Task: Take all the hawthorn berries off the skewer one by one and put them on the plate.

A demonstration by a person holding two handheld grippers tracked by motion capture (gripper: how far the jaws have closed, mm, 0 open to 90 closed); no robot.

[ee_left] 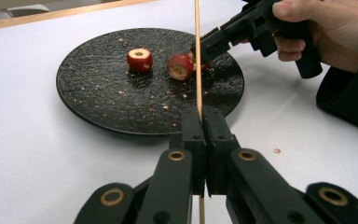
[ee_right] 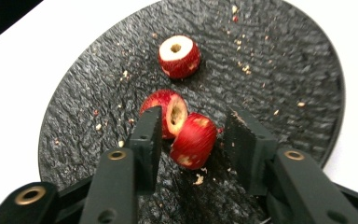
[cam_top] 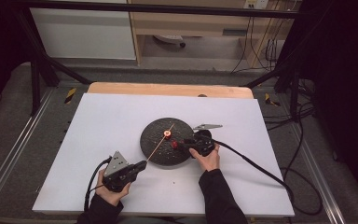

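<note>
A thin wooden skewer [ee_left: 198, 56] is clamped between the closed jaws of the left gripper [ee_left: 204, 122], just beside the black plate [cam_top: 153, 140]. On that plate, a red fruit piece [ee_right: 193, 140] is straddled, ungripped, by the parted jaws of the right gripper [ee_right: 195, 140]; two more pieces lie beyond.

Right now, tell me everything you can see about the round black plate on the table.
The round black plate looks like rough, textured slate with a low rim. It lies flat on the white table top, right of centre. Pale crumbs are scattered over it. Three small red fruit pieces with pale cut faces rest on it: one apart, two touching between the right gripper's open jaws. The thin wooden skewer held by the left gripper reaches over it.
</note>
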